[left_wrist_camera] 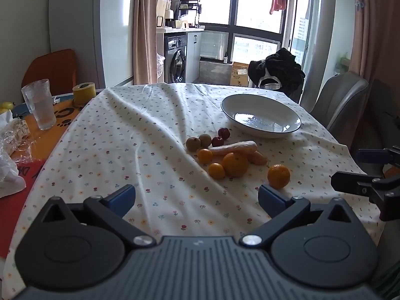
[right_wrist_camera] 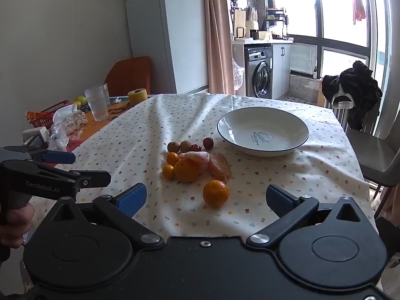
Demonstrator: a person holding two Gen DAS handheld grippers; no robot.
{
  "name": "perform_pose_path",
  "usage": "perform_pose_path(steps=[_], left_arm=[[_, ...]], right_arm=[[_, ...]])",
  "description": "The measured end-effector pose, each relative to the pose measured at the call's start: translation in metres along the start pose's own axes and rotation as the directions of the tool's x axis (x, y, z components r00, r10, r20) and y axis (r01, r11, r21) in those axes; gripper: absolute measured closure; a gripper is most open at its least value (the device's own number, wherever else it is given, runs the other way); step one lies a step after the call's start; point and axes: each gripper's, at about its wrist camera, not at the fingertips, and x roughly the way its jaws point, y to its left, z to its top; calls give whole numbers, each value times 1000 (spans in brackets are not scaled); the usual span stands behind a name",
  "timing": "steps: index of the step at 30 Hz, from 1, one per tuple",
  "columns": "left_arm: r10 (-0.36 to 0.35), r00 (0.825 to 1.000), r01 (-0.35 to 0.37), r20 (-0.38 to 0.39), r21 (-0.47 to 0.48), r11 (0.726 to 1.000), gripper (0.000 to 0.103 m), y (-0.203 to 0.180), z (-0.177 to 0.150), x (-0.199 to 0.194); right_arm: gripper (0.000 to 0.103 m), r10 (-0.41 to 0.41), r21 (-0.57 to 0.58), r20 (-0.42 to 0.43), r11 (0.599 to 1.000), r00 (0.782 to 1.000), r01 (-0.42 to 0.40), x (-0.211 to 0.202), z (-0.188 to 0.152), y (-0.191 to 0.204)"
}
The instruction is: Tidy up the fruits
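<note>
A white bowl with a dark rim (left_wrist_camera: 260, 105) (right_wrist_camera: 225, 125) rests empty on the flowered tablecloth (left_wrist_camera: 140, 135) (right_wrist_camera: 150, 125). In front of it lies a cluster of fruit: a big orange (left_wrist_camera: 235, 163) (right_wrist_camera: 186, 171), small oranges (left_wrist_camera: 216, 171) (right_wrist_camera: 168, 171), two red fruits (left_wrist_camera: 224, 133) (right_wrist_camera: 208, 143), two brown ones (left_wrist_camera: 193, 144) (right_wrist_camera: 173, 146) and peeled segments (left_wrist_camera: 233, 147) (right_wrist_camera: 219, 166). A lone orange (left_wrist_camera: 278, 176) (right_wrist_camera: 215, 193) sits nearest. My left gripper (left_wrist_camera: 196, 196) is open, short of the fruit. My right gripper (right_wrist_camera: 206, 196) is open, the lone orange just ahead between its fingers.
A drinking glass (left_wrist_camera: 41, 103) (right_wrist_camera: 97, 102), a yellow tape roll (left_wrist_camera: 84, 92) (right_wrist_camera: 137, 95) and plastic wrappers (left_wrist_camera: 12, 135) (right_wrist_camera: 65, 125) crowd the table's left end. A grey chair (left_wrist_camera: 342, 100) (right_wrist_camera: 372, 155) stands at the right, an orange chair (left_wrist_camera: 53, 66) at the left.
</note>
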Motion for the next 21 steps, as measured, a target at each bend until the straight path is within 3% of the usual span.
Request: perform_pose_path(steps=[21], left_arm=[[-12,1000,12,12,-4,1000,0,-3,-1,-6]], right_arm=[[0,25,33,-26,999,999,-24,-1,-2,-3]])
